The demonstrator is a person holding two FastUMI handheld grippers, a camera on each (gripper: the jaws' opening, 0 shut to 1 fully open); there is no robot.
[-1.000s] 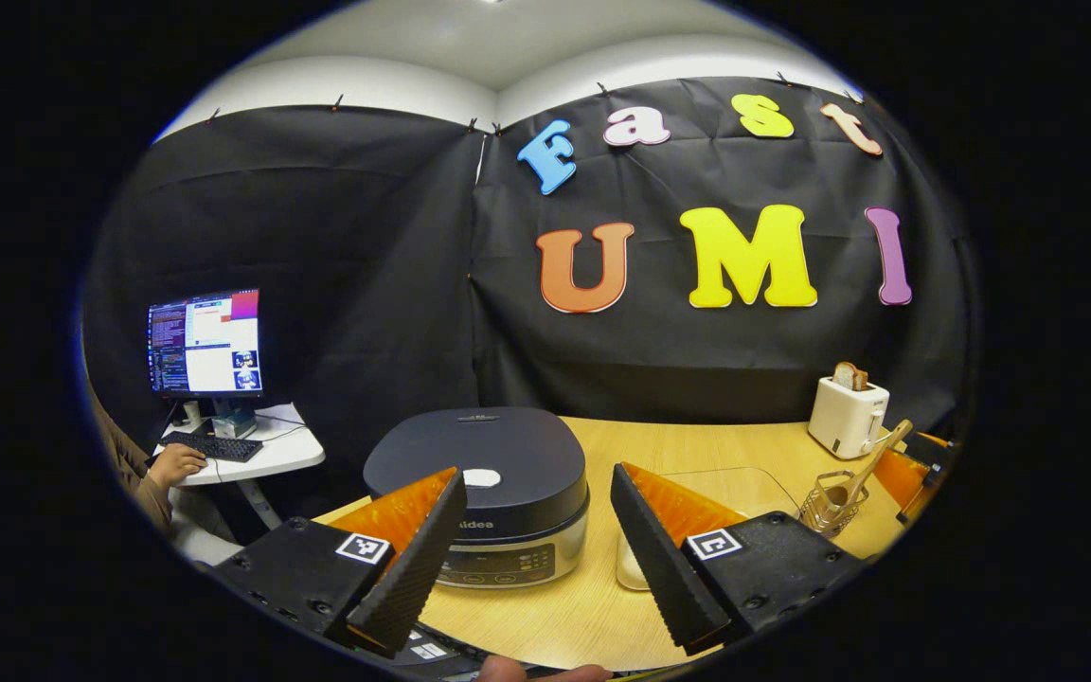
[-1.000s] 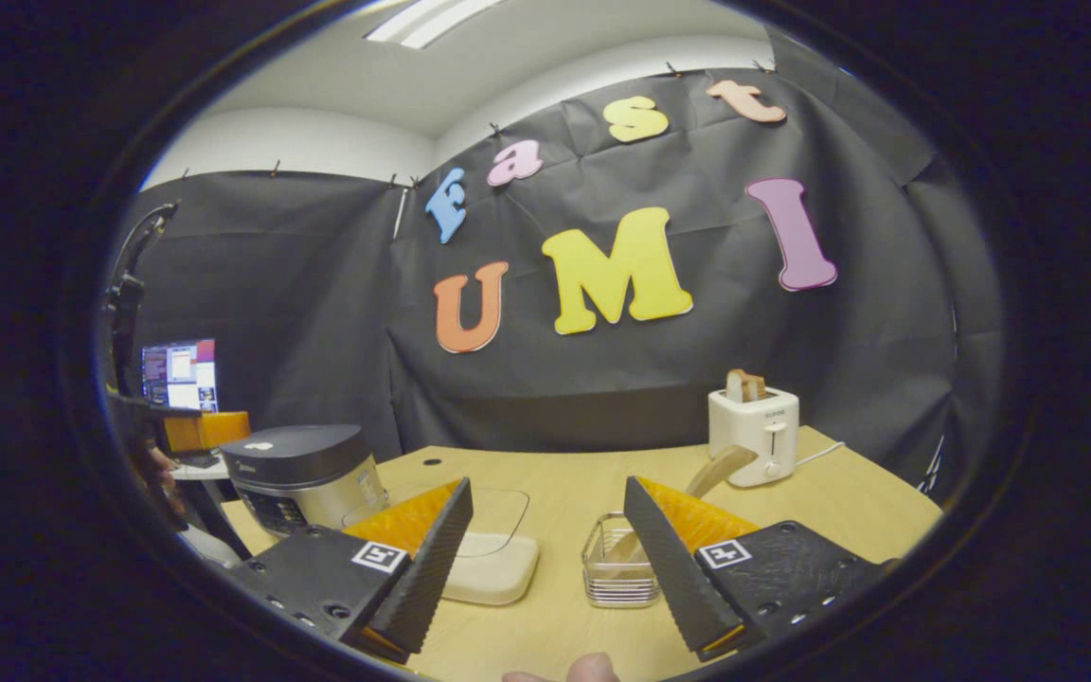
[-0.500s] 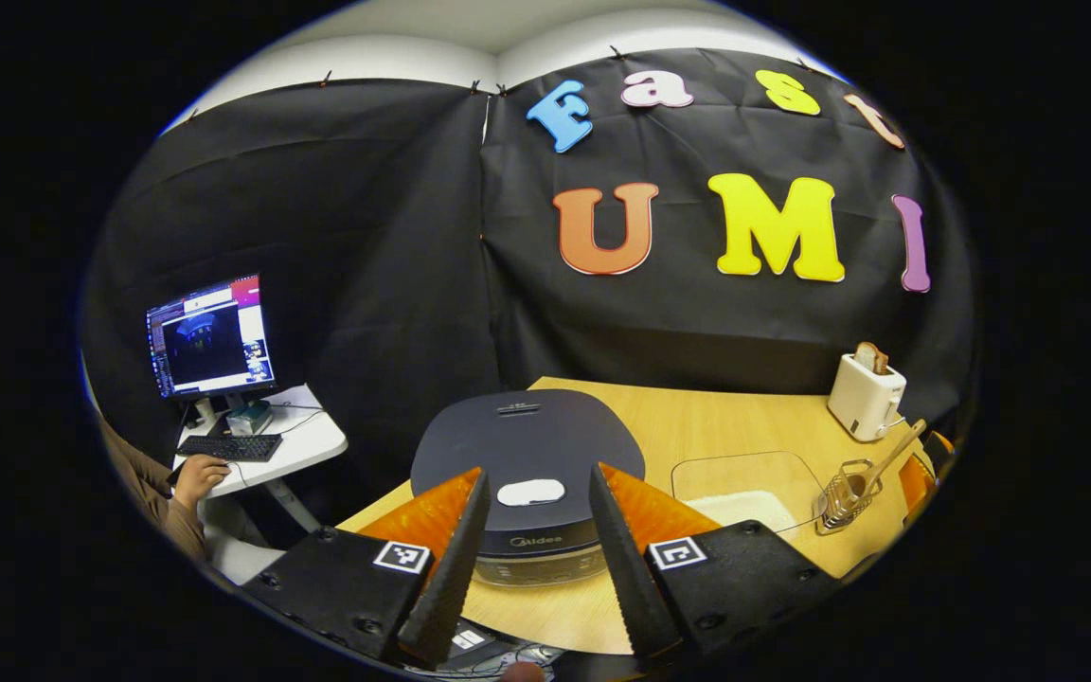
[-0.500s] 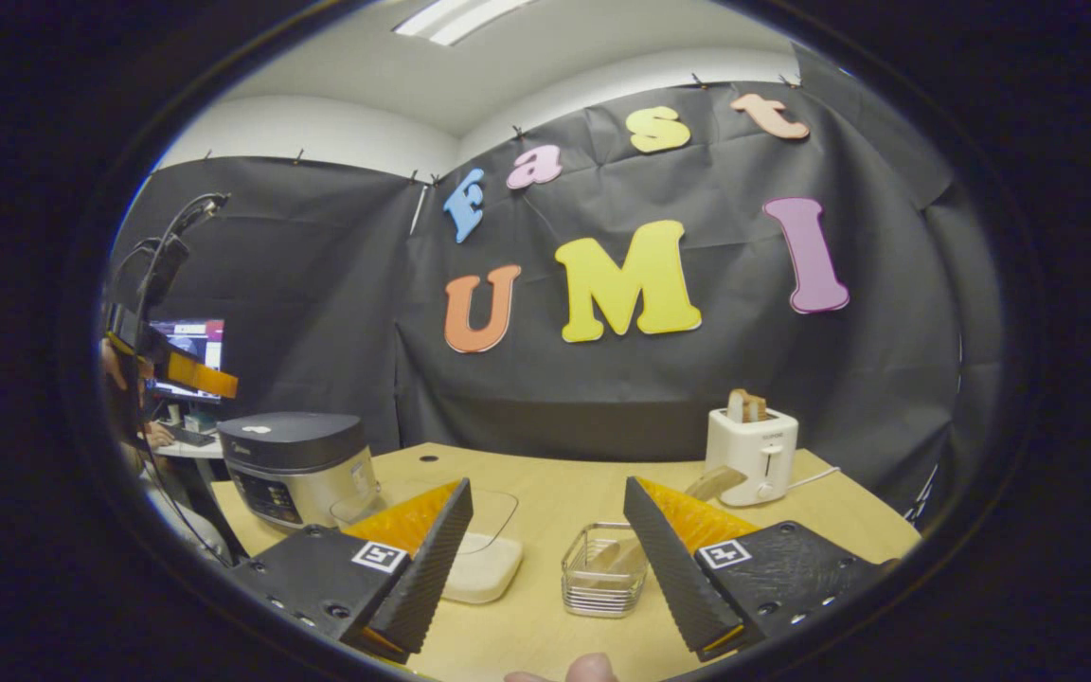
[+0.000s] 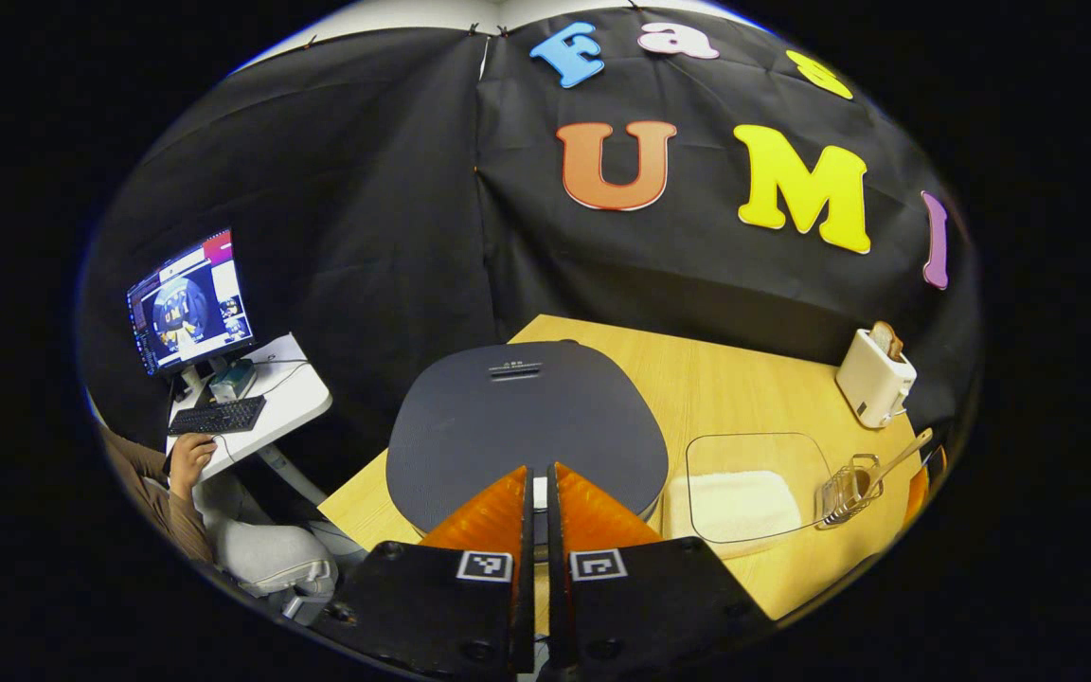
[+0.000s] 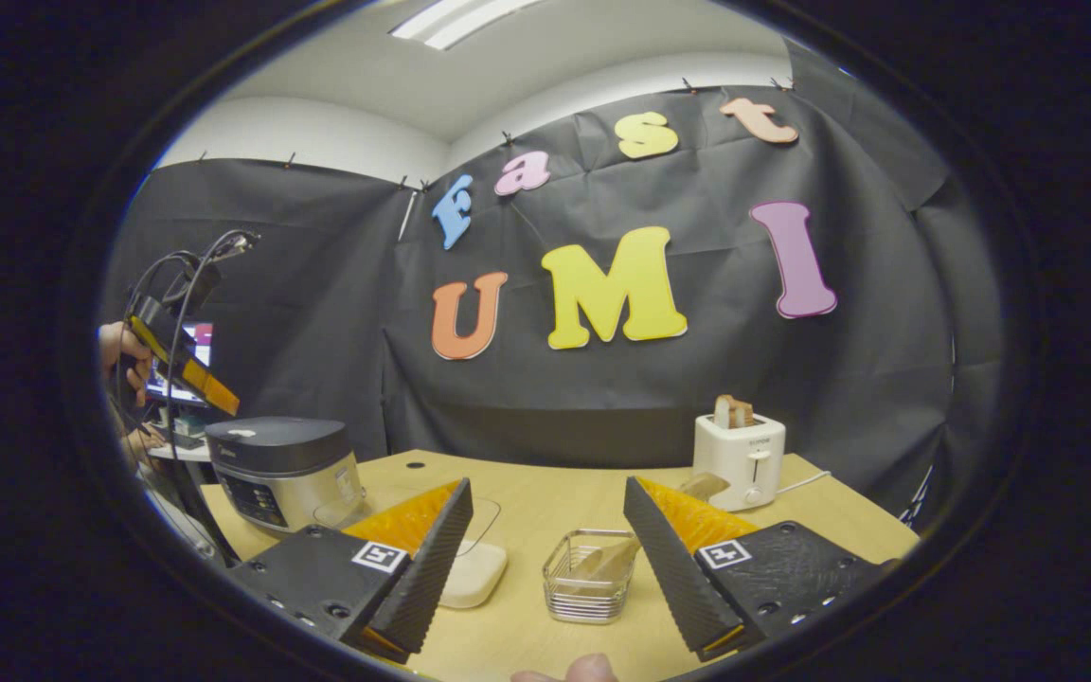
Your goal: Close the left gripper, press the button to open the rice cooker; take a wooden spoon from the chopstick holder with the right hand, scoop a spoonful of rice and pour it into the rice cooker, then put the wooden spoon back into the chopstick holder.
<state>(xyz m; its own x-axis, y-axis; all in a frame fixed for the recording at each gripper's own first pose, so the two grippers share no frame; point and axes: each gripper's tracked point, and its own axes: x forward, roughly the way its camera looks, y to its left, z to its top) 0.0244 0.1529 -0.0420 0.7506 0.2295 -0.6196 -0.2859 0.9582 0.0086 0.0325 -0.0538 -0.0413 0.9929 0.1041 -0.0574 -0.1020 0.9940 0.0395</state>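
The dark rice cooker [image 5: 527,417] stands shut at the table's left end, and my left gripper [image 5: 536,488] hovers over its lid's front edge, shut with nothing between the fingers. They cover the white lid button. In the right gripper view the rice cooker [image 6: 280,469] sits far left with its white button [image 6: 241,433] on top; above it a hand [image 6: 119,346] holds the left gripper [image 6: 190,374] tilted down. My right gripper [image 6: 547,488] stands open, short of the wire chopstick holder [image 6: 588,578]. The wooden spoon [image 6: 607,559] leans inside the holder.
A shallow rice container [image 5: 744,488] with a clear lid lies between cooker and chopstick holder [image 5: 844,491]. A white toaster [image 6: 740,455] with bread stands at the back right. Left of the table, a person sits at a small desk [image 5: 271,398] with a monitor.
The left gripper has gone from open to shut while rising and tilting down over the cooker lid. The right gripper stays open and has barely shifted.
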